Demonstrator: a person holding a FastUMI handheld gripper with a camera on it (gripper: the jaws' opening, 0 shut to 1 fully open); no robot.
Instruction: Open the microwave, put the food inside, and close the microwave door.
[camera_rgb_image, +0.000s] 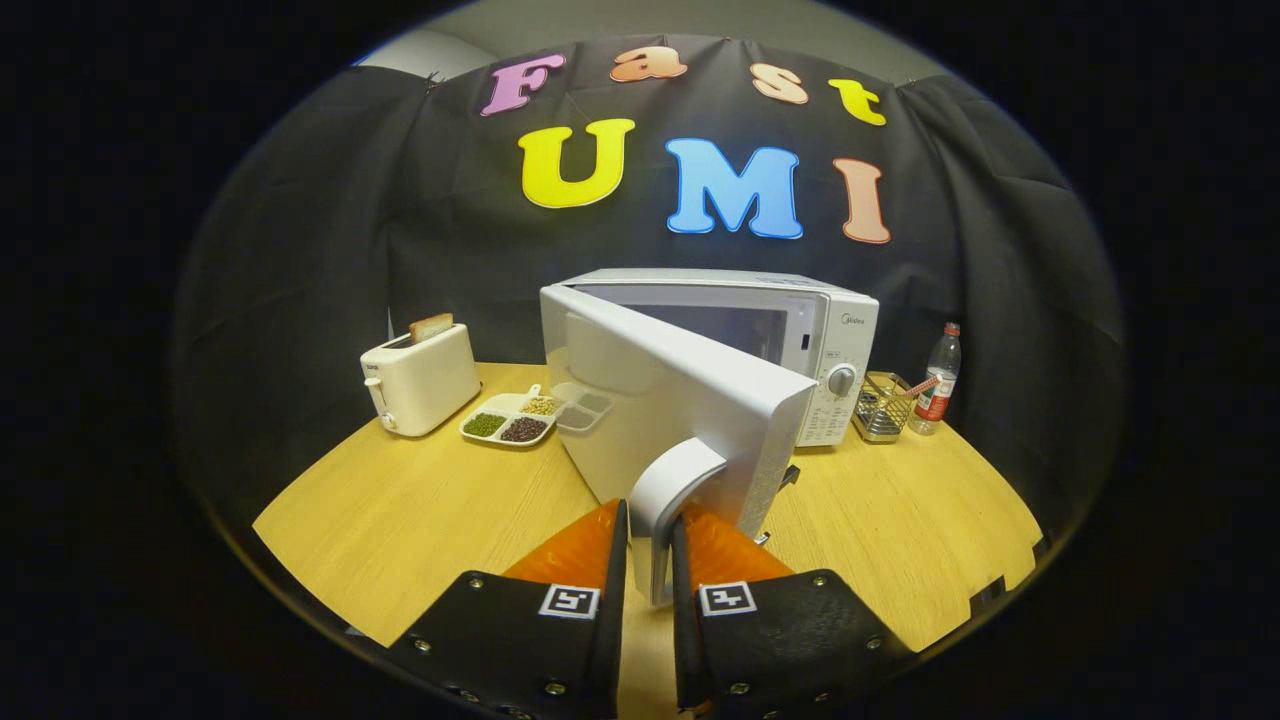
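Gripper closed on door handle, both fingers pressed against upright handle. Microwave straight ahead on desk; door held partly open, hinged at left, free edge toward gripper. Food tray seen left of door, beside toaster. Basket and bottle right of microwave, clear of door swing.

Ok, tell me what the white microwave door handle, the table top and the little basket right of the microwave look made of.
White microwave door handle, clamped between the gripper fingers: smooth glossy plastic, probably. Table top: pale wood or laminate, grain lines show. Little basket: metal wire mesh, see-through and shiny.
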